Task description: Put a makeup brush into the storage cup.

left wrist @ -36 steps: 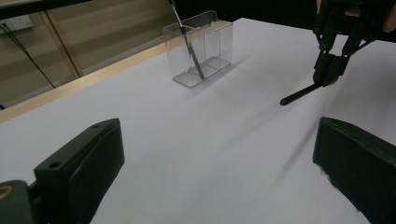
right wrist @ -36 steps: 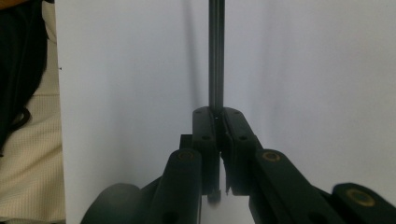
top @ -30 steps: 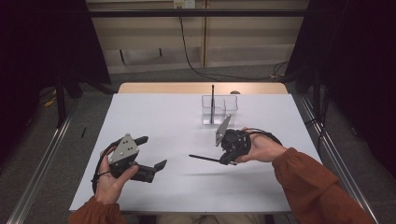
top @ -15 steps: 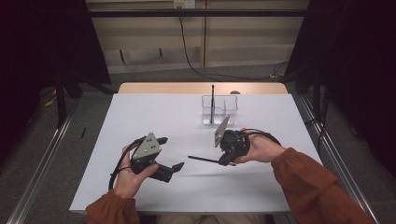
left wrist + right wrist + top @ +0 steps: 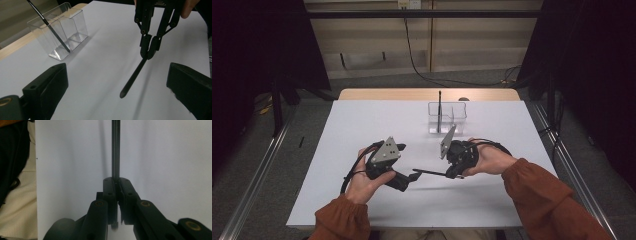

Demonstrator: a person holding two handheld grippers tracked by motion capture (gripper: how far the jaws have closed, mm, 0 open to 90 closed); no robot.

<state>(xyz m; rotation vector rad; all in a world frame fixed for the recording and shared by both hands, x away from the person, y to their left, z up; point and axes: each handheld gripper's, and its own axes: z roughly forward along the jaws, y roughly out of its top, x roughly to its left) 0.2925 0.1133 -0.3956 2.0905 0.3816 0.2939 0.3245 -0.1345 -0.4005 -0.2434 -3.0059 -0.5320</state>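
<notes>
Nearest, the left gripper [image 5: 409,176] stood with jaws wide apart and empty, the free tip of one black pen [image 5: 132,78] lying just ahead between them. The pen's long axis ran level back to the right gripper [image 5: 453,172], clamped on its far end. Beyond, one clear organizer [image 5: 447,117] held a second pen [image 5: 439,110] upright.

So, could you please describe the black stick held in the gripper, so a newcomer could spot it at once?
On the white table, find the right gripper. The black stick juts level from its shut jaws, unlike the one upright in the clear holder.
</notes>
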